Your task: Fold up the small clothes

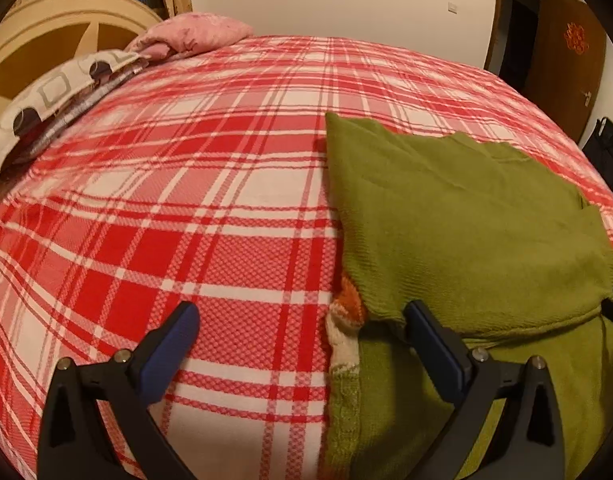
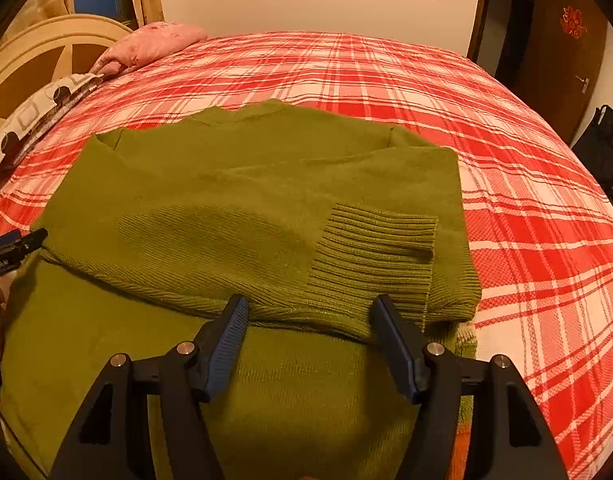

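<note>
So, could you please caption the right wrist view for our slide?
Open right gripper over a partly folded green sweater on a red plaid bed.

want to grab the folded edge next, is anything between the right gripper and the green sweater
Nothing visible is in the way. The right gripper is open right over the folded edge of the green sweater, with only the ribbed cuff lying on top just beyond it. The left gripper is open at the sweater's other side.
</note>
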Tool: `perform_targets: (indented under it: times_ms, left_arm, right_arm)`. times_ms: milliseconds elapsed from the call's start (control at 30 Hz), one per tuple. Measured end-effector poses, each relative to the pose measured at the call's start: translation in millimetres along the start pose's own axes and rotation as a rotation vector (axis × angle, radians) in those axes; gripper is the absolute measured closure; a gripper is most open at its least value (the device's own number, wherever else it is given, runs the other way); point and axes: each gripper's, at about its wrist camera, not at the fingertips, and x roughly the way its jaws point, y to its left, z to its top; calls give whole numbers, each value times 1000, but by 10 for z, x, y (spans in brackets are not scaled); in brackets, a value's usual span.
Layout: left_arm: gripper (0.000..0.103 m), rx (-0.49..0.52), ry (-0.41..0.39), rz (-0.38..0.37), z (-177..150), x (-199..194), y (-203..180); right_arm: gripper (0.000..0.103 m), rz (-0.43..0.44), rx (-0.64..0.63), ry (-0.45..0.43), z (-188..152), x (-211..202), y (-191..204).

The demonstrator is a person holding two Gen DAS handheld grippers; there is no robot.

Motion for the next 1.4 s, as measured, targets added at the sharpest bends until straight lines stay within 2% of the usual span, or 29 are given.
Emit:
perform_targets:
  times_ms: [133,200,300,367,400,467,667,733,1000,1400]
  left_arm:
    - [0,-19,8,-27,-80,-67,33]
    - [0,-11,8,-27,-132,-102,33]
    - [0,6,6,-17,-178,-117,23]
    - [0,19,0,-8,-198,-126,4]
    - [0,22,0,-4,-201,-125,1]
    - [0,24,-1,3,-210,-141,-2]
    - [0,38,-12,9,-271,-248,-9]
    - [0,43,-22,12,-321,-314,-15]
    - [0,75,-57,-60,-507,-668,-87]
    - [0,74,-79,-125,-794,-1098,-125]
  right_arm:
    - [38,-13,-16,-1,-17,-75,56]
    - [38,33,34,-32,-26,-169,-27]
    - [42,2,133,-49,-19,-226,-244]
    - [44,-13,157,-9,-13,-140,-350]
    - [44,-5,165,38,-30,-38,-399]
    - [44,22,185,40,-50,-20,-451]
    - [44,62,177,6,-102,-204,-364]
    - [44,39,146,0,-125,-260,-290]
    - [44,73,99,-80,-379,-730,-87]
    - [44,83,107,-71,-826,-977,28]
